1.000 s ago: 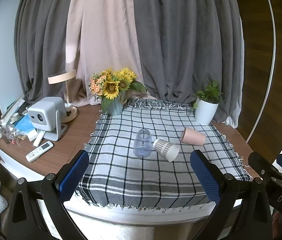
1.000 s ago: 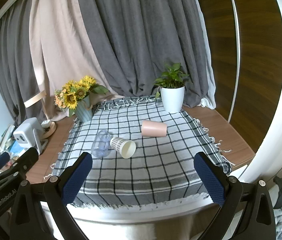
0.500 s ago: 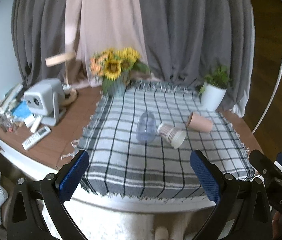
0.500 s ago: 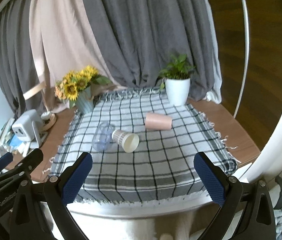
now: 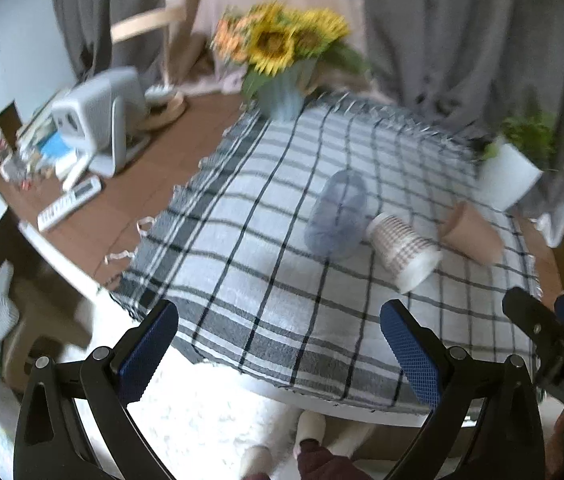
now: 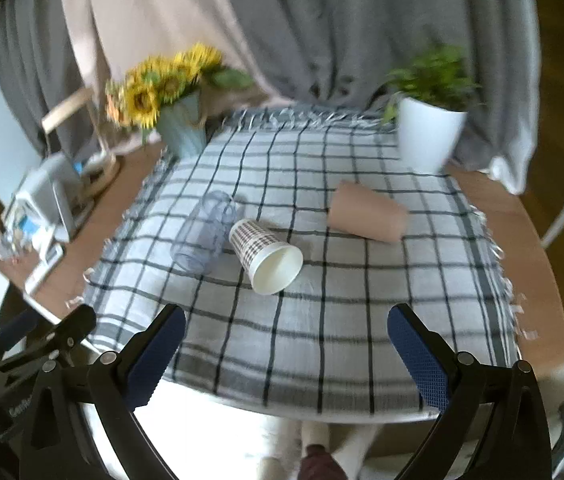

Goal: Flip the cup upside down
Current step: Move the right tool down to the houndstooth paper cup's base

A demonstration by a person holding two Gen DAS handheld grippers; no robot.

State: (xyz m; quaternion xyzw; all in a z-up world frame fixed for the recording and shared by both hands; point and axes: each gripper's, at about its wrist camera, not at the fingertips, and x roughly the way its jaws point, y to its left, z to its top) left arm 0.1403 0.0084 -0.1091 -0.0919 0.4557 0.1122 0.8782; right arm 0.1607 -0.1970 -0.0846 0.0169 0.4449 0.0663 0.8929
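Three cups lie on their sides on the checked tablecloth (image 6: pixel 321 320): a clear plastic cup (image 6: pixel 206 236), a patterned paper cup (image 6: pixel 266 254) with its mouth toward me, and a pink cup (image 6: pixel 367 216). They also show in the left wrist view: the clear cup (image 5: pixel 337 216), the paper cup (image 5: pixel 403 250), the pink cup (image 5: pixel 471 234). My left gripper (image 5: pixel 278 360) is open and empty over the table's near edge. My right gripper (image 6: pixel 285 360) is open and empty, in front of the paper cup.
A sunflower vase (image 6: pixel 180 128) stands at the cloth's back left, a white plant pot (image 6: pixel 427 138) at the back right. A grey projector (image 5: pixel 98 116), a remote (image 5: pixel 68 202) and small items sit on the wood left of the cloth. Curtains hang behind.
Both grippers have risen and tilted down toward the table, moving closer to the cups. The cups have not moved. Both grippers stay open.
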